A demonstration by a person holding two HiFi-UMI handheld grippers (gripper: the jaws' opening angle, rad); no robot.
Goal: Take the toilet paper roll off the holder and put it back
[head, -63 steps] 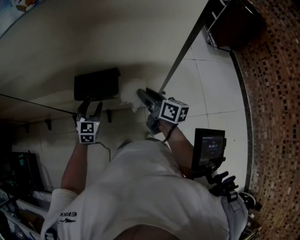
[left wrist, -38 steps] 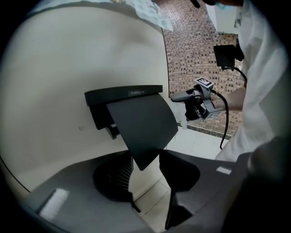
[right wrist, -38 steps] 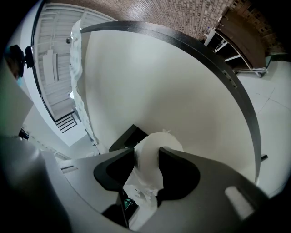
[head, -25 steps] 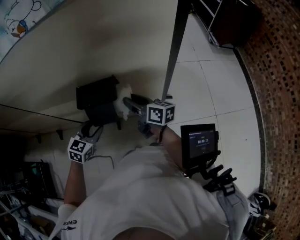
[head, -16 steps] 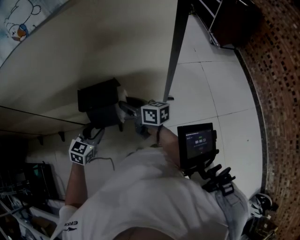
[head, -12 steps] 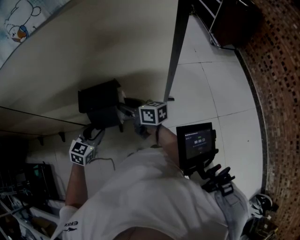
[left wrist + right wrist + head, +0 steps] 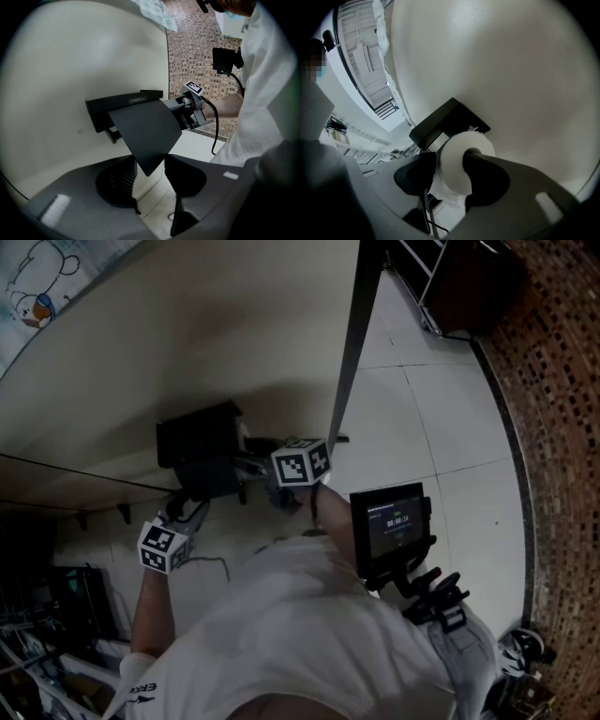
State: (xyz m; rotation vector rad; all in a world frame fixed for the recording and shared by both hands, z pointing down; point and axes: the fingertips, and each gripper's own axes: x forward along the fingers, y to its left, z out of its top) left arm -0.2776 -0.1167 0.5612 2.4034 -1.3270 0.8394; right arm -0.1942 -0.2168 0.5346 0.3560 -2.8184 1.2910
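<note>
Toilet paper roll [image 7: 451, 174]: tucked under the holder [image 7: 449, 117]
Right gripper [image 7: 451, 159]: jaws have just been opening — roll between them, both pads on it
Left gripper [image 7: 150, 165]: jaws apart — flap [image 7: 145, 131] corner between them

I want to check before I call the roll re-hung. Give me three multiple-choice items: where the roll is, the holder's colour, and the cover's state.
1. The toilet paper roll is: A on the floor; B between the right gripper's jaws at the holder; C on a shelf.
2. The holder is: A white; B chrome; C black.
3. The holder's cover is: A tilted out; B shut flat; C missing.
B: the right gripper's jaws, which have just been opening, have it between them. C: it is dark against the pale wall. A: its corner sits between the left gripper's jaws.
</note>
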